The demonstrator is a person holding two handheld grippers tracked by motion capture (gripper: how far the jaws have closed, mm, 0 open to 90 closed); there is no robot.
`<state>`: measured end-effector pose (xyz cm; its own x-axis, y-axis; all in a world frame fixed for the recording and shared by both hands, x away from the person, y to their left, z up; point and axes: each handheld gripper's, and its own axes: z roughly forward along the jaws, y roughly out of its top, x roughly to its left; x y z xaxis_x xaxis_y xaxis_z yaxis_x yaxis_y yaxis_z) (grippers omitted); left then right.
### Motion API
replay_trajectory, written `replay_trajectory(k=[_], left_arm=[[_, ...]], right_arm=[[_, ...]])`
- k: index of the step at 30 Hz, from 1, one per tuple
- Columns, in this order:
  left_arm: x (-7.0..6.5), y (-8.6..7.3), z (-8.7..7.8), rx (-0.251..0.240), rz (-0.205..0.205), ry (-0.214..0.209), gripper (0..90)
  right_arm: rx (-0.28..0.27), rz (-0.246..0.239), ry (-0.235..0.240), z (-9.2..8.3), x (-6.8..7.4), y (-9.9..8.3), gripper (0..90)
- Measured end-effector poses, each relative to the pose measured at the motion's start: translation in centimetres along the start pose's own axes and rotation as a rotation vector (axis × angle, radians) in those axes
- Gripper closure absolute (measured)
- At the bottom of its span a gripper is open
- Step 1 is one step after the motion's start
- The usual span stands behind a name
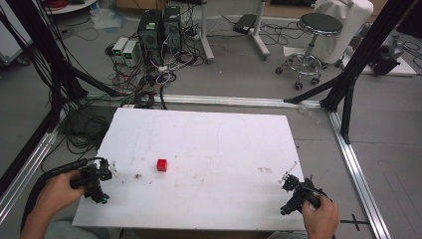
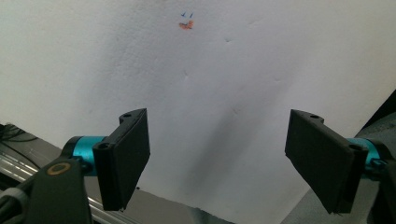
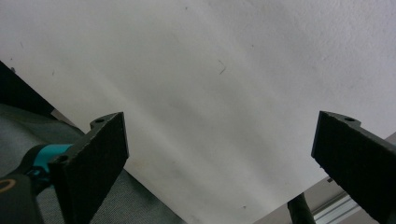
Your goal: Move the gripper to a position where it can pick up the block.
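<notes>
In the high view, the red cube (image 1: 161, 165) lies on the white table (image 1: 209, 144), a little left of the middle. The left gripper (image 1: 102, 179) is near the cube, at its 8 o'clock. The right gripper (image 1: 293, 191) is well apart, at the cube's 4 o'clock.

In the left gripper view, the jaws stand wide over the bare table, nothing between them.

In the right gripper view, the jaws also stand wide and empty over the table edge.

Even overhead light, bright white table (image 1: 209, 149), soft shadows, slight blur
</notes>
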<state>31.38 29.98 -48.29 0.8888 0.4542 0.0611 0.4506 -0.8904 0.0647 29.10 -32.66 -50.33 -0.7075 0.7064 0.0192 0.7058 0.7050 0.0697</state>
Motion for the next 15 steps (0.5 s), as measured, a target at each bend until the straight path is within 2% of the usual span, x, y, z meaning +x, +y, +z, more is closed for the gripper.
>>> replay_trajectory(k=[2, 6, 13, 15], left_arm=[[-0.04, 0.02, 0.05, -0.004, -0.009, -0.002, 22.4], [-0.14, 0.05, -0.03, -0.003, 0.01, -0.007, 22.4], [-0.09, 0.01, 0.03, -0.006, -0.013, -0.004, 22.4], [-0.08, 0.04, -0.03, 0.0, -0.007, -0.004, 22.4]], right_arm=[[0.001, -0.002, 0.001, 0.02, 0.03, 0.0, 3.0], [-0.001, 0.001, -0.001, -0.03, 0.01, -0.01, 3.1], [0.0, -0.002, -0.004, -0.13, 0.05, 0.04, 3.1], [-0.004, 0.002, -0.002, -0.12, 0.06, 0.01, 3.1]])
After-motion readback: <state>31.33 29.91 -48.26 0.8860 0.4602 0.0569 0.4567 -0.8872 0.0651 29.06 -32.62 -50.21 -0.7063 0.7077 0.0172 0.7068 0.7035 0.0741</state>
